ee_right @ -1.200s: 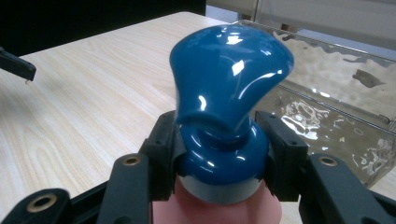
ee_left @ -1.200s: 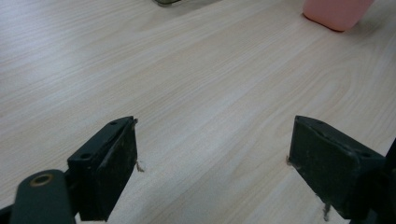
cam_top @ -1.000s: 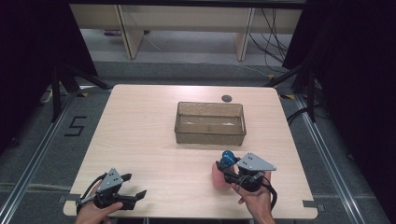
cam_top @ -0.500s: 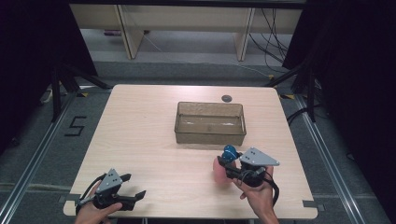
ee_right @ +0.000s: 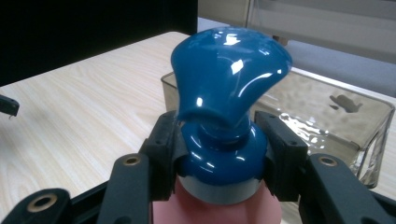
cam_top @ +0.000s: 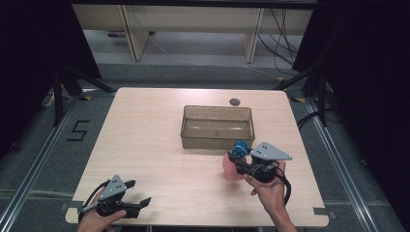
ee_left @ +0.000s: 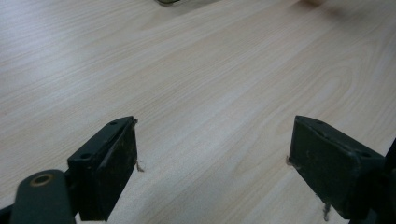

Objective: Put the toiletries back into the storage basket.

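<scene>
Pink bottle (cam_top: 231,168) with blue pump top clamped between my right gripper (cam_top: 240,163) fingers, lifted higher and nearer the clear bin (cam_top: 217,126) than a second ago, left gripper (cam_top: 140,203) unmoved, fingers apart.

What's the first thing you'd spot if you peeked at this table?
The shiny blue pump top of a pink bottle, pinched at its neck between the jaws of the right gripper near the table's right front. Just behind it sits a see-through brown bin in the middle of the pale wooden table. At the front left corner, the left gripper rests with its jaws wide apart and nothing between them.
</scene>
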Tool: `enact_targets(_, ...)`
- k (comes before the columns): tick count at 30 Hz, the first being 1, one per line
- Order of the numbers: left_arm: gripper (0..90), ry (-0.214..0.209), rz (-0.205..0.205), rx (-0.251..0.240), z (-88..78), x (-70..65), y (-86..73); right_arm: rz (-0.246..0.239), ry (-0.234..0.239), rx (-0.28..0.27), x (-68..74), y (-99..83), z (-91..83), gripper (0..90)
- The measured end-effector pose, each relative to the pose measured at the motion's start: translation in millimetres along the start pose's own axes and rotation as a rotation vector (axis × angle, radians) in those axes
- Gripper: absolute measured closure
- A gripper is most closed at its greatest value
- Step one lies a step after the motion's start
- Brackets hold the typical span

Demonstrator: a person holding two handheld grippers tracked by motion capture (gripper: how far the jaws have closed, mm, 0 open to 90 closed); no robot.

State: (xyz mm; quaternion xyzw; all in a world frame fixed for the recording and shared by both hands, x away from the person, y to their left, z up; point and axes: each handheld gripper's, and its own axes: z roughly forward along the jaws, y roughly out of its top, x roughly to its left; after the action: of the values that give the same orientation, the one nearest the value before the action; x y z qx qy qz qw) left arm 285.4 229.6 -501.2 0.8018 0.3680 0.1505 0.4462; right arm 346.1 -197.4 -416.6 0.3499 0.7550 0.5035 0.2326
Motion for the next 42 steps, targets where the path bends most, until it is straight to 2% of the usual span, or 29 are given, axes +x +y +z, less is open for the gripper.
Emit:
enact_targets(1, 14.8, -0.001, -0.001, 0.000, 0.1, -0.2, 0.0, 0.012, -0.001, -0.006, -0.4, 1.3, 0.4, 53.4)
enact_targets(4, 14.8, 0.000, -0.002, 0.001, 0.0, -0.5, -0.1, 0.006, -0.012, -0.006, -4.0, 6.3, -0.7, 53.4)
enact_targets(5, 14.8, -0.001, -0.002, 0.002, 0.1, -0.3, -0.1, 0.001, 0.002, -0.022, -6.1, 8.6, 0.5, 53.4)
enact_targets(6, 14.8, -0.001, -0.004, 0.003, 0.2, -0.2, -0.1, 0.013, -0.005, -0.017, -6.4, 10.0, -0.6, 53.4)
enact_targets(7, 14.7, -0.001, -0.004, 0.002, 0.5, -0.2, -0.2, 0.000, -0.023, -0.015, -8.3, 12.9, -2.4, 53.4)
enact_targets(9, 14.8, -0.002, -0.007, -0.001, 0.6, -0.8, -0.1, 0.009, -0.019, -0.033, -11.3, 16.9, -2.2, 53.4)
enact_targets(15, 14.8, -0.003, -0.002, 0.005, 0.1, 0.1, -0.4, 0.014, -0.038, -0.036, -20.0, 26.7, -5.8, 53.4)
enact_targets(16, 14.8, -0.002, -0.003, 0.004, 0.2, -0.3, -0.3, 0.013, -0.036, -0.027, -21.2, 28.0, -6.2, 53.4)
enact_targets(17, 14.8, -0.001, -0.003, 0.004, 0.3, -0.5, -0.2, -0.006, -0.059, -0.042, -23.3, 29.3, -5.3, 53.4)
enact_targets(19, 14.8, -0.003, -0.005, 0.000, 0.8, -0.9, -0.3, 0.018, -0.039, -0.033, -24.0, 30.6, -4.3, 53.4)
enact_targets(20, 14.8, -0.003, -0.005, 0.000, 0.7, -1.0, -0.3, 0.004, -0.051, -0.024, -25.4, 31.4, -5.0, 53.4)
enact_targets(21, 14.8, -0.002, -0.005, -0.001, 0.5, -1.1, -0.3, 0.015, -0.042, -0.032, -26.0, 32.0, -3.2, 53.4)
enact_targets(23, 14.8, -0.001, -0.004, -0.003, 0.2, -1.0, -0.1, -0.002, -0.065, -0.034, -27.6, 32.8, -3.2, 53.4)
enact_targets(24, 14.7, -0.002, -0.004, -0.003, 0.2, -1.0, 0.0, 0.012, -0.052, -0.022, -27.4, 33.4, -3.0, 53.4)
enact_targets(25, 14.8, -0.001, -0.004, -0.003, 0.1, -1.0, 0.0, 0.000, -0.039, -0.025, -28.8, 34.2, -1.8, 53.4)
enact_targets(26, 14.7, -0.002, -0.004, -0.003, 0.2, -0.9, -0.1, 0.007, -0.058, -0.024, -29.0, 34.8, -2.5, 53.4)
enact_targets(27, 14.8, -0.002, -0.004, -0.002, 0.3, -1.0, -0.2, 0.018, -0.060, -0.031, -28.7, 35.6, -1.4, 53.4)
enact_targets(28, 14.7, -0.004, -0.004, -0.002, 0.4, -1.1, -0.2, -0.002, -0.060, -0.029, -30.5, 36.7, -1.5, 53.4)
enact_targets(29, 14.7, -0.004, 0.002, 0.002, 0.2, -0.8, -0.1, 0.019, -0.047, -0.031, -29.4, 37.8, -0.3, 53.4)
enact_targets(30, 14.7, -0.004, 0.003, 0.001, 0.2, -0.8, 0.0, 0.006, -0.050, -0.034, -30.5, 38.9, -0.4, 53.4)
enact_targets(31, 14.8, -0.004, 0.004, 0.001, 0.3, -0.8, 0.0, 0.013, -0.059, -0.028, -30.3, 40.4, -1.2, 53.4)
enact_targets(32, 14.7, -0.003, 0.003, 0.001, 0.2, -0.9, 0.1, 0.004, -0.056, -0.047, -31.8, 41.8, 0.1, 53.4)
enact_targets(33, 14.8, -0.003, 0.002, 0.001, 0.1, -0.9, 0.1, 0.016, -0.054, -0.046, -31.5, 43.7, 0.3, 53.4)
enact_targets(35, 14.8, -0.003, 0.002, 0.000, 0.0, -0.8, 0.1, 0.004, -0.060, -0.054, -33.6, 46.1, 0.8, 53.4)
enact_targets(37, 14.8, 0.001, 0.001, -0.004, 0.0, -0.9, 0.2, 0.019, -0.052, -0.044, -34.0, 48.9, 1.2, 53.4)
enact_targets(39, 14.7, 0.003, 0.014, 0.004, -0.6, 0.2, 0.4, 0.015, -0.050, -0.047, -36.0, 51.0, 2.2, 53.4)
enact_targets(40, 14.8, -0.002, -0.002, -0.005, 0.1, -1.0, 0.2, -0.002, -0.063, -0.055, -37.8, 51.6, 2.5, 53.4)
enact_targets(41, 14.8, 0.000, 0.011, 0.003, -0.2, -0.3, 0.3, 0.018, -0.054, -0.047, -37.7, 52.3, 2.6, 53.4)
enact_targets(42, 14.8, -0.004, 0.003, -0.002, 0.2, -1.1, 0.1, 0.005, -0.066, -0.055, -39.3, 53.1, 3.1, 53.4)
